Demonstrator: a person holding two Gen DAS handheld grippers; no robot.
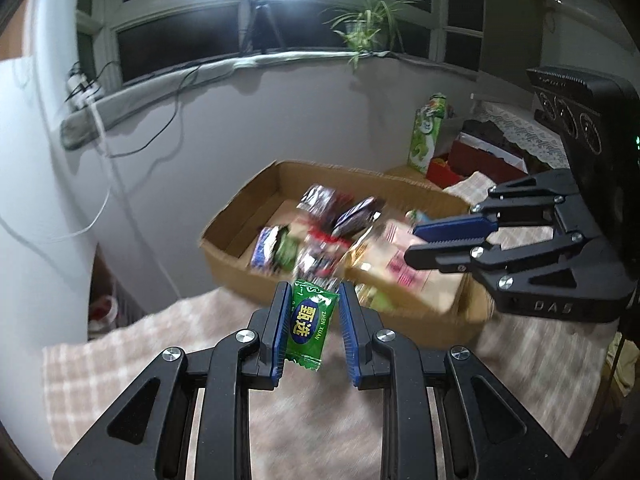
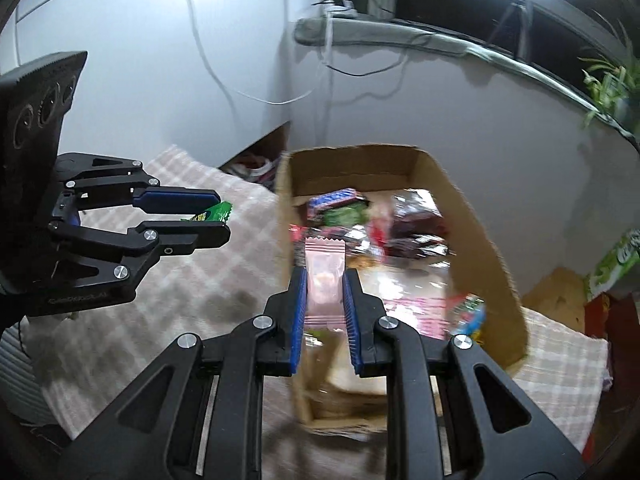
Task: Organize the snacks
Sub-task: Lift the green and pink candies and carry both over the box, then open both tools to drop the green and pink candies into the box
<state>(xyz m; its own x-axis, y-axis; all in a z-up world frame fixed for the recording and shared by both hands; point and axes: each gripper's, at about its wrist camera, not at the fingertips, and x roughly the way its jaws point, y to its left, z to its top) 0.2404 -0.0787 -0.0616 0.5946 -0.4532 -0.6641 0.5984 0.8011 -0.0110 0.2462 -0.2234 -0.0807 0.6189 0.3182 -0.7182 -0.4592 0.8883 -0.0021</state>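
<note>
Between the left gripper's (image 1: 313, 320) blue pads sits a green candy packet (image 1: 309, 325), clamped upright by its sides. To its right, the right gripper (image 2: 324, 300) pinches a pale pink sachet (image 2: 325, 280) the same way. Both hang above a checked cloth (image 1: 160, 344), near an open cardboard box (image 2: 472, 216) heaped with mixed snack packets (image 1: 320, 232), probably so each piece can be sorted elsewhere.

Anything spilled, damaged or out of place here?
Nothing stands out. The left gripper holds a green snack packet, the right gripper a pink one. Remaining snacks lie jumbled inside the cardboard box; none visibly spilled.
</note>
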